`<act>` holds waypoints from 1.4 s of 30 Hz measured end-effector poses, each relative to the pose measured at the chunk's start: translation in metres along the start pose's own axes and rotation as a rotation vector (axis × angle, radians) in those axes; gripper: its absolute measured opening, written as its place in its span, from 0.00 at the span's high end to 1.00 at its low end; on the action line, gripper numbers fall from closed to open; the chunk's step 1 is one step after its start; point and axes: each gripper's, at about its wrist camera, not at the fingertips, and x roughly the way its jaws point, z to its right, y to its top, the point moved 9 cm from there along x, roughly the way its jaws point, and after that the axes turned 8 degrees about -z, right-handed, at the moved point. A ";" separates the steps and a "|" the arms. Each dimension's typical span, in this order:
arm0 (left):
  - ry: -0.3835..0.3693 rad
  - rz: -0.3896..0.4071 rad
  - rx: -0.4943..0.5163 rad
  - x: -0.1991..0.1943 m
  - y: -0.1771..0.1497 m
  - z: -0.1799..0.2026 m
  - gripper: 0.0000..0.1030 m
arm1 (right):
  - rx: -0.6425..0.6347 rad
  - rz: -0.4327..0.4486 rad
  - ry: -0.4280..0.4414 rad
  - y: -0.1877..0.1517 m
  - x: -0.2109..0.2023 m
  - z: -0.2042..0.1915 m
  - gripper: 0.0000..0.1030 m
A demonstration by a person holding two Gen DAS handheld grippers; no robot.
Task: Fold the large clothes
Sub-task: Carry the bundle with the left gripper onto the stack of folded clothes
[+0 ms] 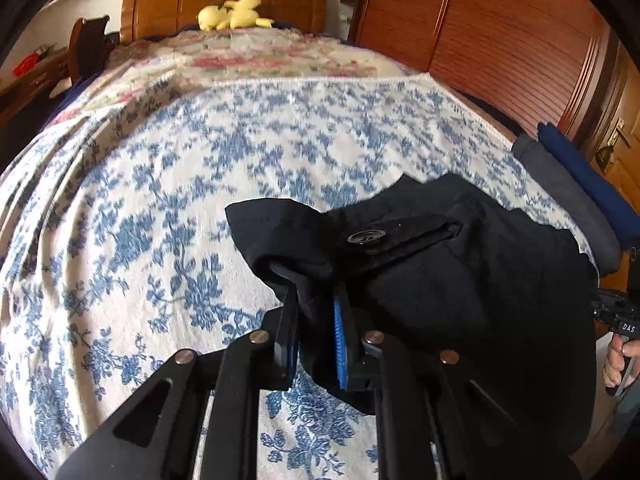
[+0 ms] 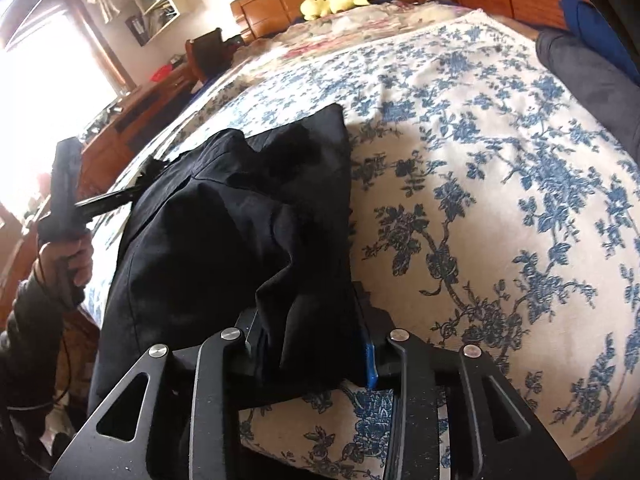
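Black trousers [image 1: 460, 280] with a round button [image 1: 366, 237] lie bunched on the blue-flowered bedspread [image 1: 160, 200]. In the left wrist view my left gripper [image 1: 316, 308] is shut on a fold at the waistband, and dark cloth fills the gap between its blue pads. In the right wrist view the same trousers [image 2: 224, 240] drape over my right gripper [image 2: 310, 344], hiding most of both fingers. A thick bunch of cloth sits between its jaws and touches the blue pad [image 2: 370, 364]. Each hand and its handle show at the edge of the other view: right [image 1: 618, 320], left [image 2: 64, 208].
Folded grey and blue clothes [image 1: 572, 200] [image 2: 580, 60] lie at the bed's right edge. A yellow plush toy [image 1: 232, 16] [image 2: 332, 2] sits by the wooden headboard [image 1: 224, 0]. A wooden wardrobe [image 1: 500, 40] stands to the right, and a low dresser [image 2: 132, 120] stands left by the window.
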 end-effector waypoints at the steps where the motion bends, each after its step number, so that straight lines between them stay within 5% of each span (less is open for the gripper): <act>1: 0.007 0.018 0.012 -0.007 0.005 0.005 0.89 | -0.013 0.015 0.016 0.001 -0.004 -0.004 0.83; 10: 0.034 0.155 0.085 -0.062 0.057 0.057 0.90 | -0.125 0.206 -0.019 0.035 -0.067 -0.027 0.89; 18: 0.017 0.246 0.190 -0.081 0.137 0.150 0.90 | -0.171 0.332 -0.107 0.073 -0.149 0.002 0.89; 31: -0.139 0.358 0.389 -0.057 0.271 0.384 0.90 | -0.115 0.532 -0.439 0.109 -0.340 0.133 0.89; 38: -0.239 0.290 0.430 -0.003 0.282 0.481 0.89 | -0.008 0.532 -0.573 0.082 -0.390 0.210 0.89; 42: -0.231 0.275 0.465 0.018 0.281 0.516 0.88 | 0.041 0.510 -0.616 0.061 -0.394 0.244 0.89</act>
